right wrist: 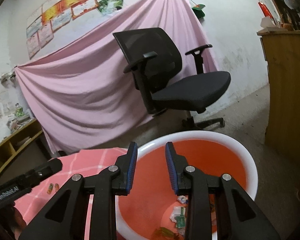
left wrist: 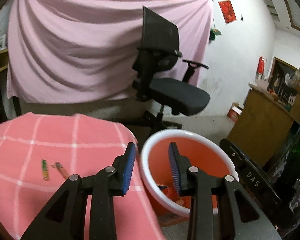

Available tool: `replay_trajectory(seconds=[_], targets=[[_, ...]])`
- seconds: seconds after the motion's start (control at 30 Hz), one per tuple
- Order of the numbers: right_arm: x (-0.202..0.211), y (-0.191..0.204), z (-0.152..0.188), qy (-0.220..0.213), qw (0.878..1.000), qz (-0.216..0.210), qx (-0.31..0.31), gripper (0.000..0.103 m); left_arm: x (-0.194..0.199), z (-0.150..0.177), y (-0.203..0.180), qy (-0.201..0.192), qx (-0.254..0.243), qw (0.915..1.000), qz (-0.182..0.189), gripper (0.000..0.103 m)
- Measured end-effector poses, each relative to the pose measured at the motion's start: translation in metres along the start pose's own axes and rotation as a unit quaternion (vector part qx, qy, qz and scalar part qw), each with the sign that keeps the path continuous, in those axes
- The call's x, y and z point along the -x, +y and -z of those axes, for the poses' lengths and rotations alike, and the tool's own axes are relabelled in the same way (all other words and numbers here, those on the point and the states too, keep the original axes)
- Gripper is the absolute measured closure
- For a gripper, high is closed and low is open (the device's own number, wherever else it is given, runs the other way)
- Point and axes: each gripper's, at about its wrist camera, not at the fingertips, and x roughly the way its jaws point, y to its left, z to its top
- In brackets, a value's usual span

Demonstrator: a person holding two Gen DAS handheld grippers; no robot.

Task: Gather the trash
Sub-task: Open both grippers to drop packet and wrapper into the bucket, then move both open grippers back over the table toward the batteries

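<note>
Over the orange bin (right wrist: 248, 172) both my grippers are partly open and hold nothing: left gripper (left wrist: 152, 156), right gripper (right wrist: 151, 157). Two wrappers remain on the pink checked cloth (left wrist: 50, 140): green wrapper (left wrist: 45, 169), orange wrapper (left wrist: 61, 169). I judge them light, thin, crinkly; I would pinch each at a raised end.

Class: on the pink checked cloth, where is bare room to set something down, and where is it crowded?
Bare: the checked cloth from the two wrappers back to its far edge. Crowded: the cloth's right side, where the left gripper hangs beside the orange bin.
</note>
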Motion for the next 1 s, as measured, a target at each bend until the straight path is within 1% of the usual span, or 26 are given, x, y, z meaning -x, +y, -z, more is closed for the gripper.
replay_trajectory(seconds=[0.17, 0.27, 0.33, 0.4, 0.47, 0.53, 0.57, 0.6, 0.63, 0.67, 0.7, 0.73, 0.77, 0.8, 0.87, 1.0], targets=[[0.002, 0.022, -0.005, -0.025, 1.000, -0.011, 0.010, 0.074, 0.023, -0.008, 0.019, -0.025, 0.002, 0.9993, -0.027, 0.073], [0.002, 0.038, -0.008, -0.039, 0.999, -0.020, 0.020, 0.074, 0.038, -0.009, 0.034, -0.042, 0.006, 0.9983, -0.041, 0.064], [0.004, 0.049, -0.009, -0.049, 0.998, -0.027, 0.024, 0.072, 0.046, -0.011, 0.042, -0.053, 0.009, 0.9974, -0.048, 0.063], [0.005, 0.058, -0.010, -0.062, 0.997, -0.038, 0.027, 0.047, 0.055, -0.013, 0.051, -0.064, 0.009, 0.9961, -0.059, 0.062], [0.006, 0.069, -0.011, -0.074, 0.995, -0.051, 0.032, 0.040, 0.065, -0.014, 0.061, -0.076, 0.009, 0.9945, -0.071, 0.061], [0.007, 0.081, -0.011, -0.081, 0.994, -0.060, 0.042, 0.038, 0.073, -0.014, 0.070, -0.087, 0.010, 0.9929, -0.080, 0.054], [0.007, 0.086, -0.011, -0.084, 0.993, -0.063, 0.047, 0.034, 0.079, -0.014, 0.075, -0.095, 0.012, 0.9916, -0.087, 0.049], [0.007, 0.091, -0.011, -0.086, 0.993, -0.067, 0.050, 0.027, 0.083, -0.014, 0.080, -0.103, 0.014, 0.9904, -0.092, 0.047], [0.007, 0.095, -0.011, -0.090, 0.992, -0.071, 0.050, 0.023, 0.089, -0.013, 0.086, -0.111, 0.017, 0.9889, -0.097, 0.046], [0.008, 0.099, -0.010, -0.096, 0.991, -0.076, 0.050, 0.016, 0.094, -0.012, 0.092, -0.119, 0.020, 0.9877, -0.099, 0.041], [0.009, 0.101, -0.009, -0.101, 0.991, -0.079, 0.049, 0.010, 0.098, -0.011, 0.097, -0.127, 0.023, 0.9863, -0.103, 0.028], [0.010, 0.106, -0.008, -0.109, 0.990, -0.080, 0.046, 0.006, 0.101, -0.009, 0.100, -0.134, 0.025, 0.9849, -0.107, 0.019], [0.012, 0.109, -0.008, -0.116, 0.989, -0.082, 0.044, 0.000, 0.107, -0.006, 0.106, -0.150, 0.029, 0.9816, -0.115, 0.004], [0.013, 0.112, -0.007, -0.123, 0.988, -0.085, 0.042, 0.000, 0.112, -0.003, 0.110, -0.165, 0.032, 0.9782, -0.122, 0.002], [0.013, 0.118, -0.006, -0.129, 0.986, -0.094, 0.042, 0.000, 0.122, 0.003, 0.121, -0.186, 0.040, 0.9729, -0.132, 0.002], [0.012, 0.131, -0.003, -0.135, 0.984, -0.102, 0.052, 0.000, 0.127, 0.010, 0.141, -0.187, 0.048, 0.9690, -0.155, 0.002]])
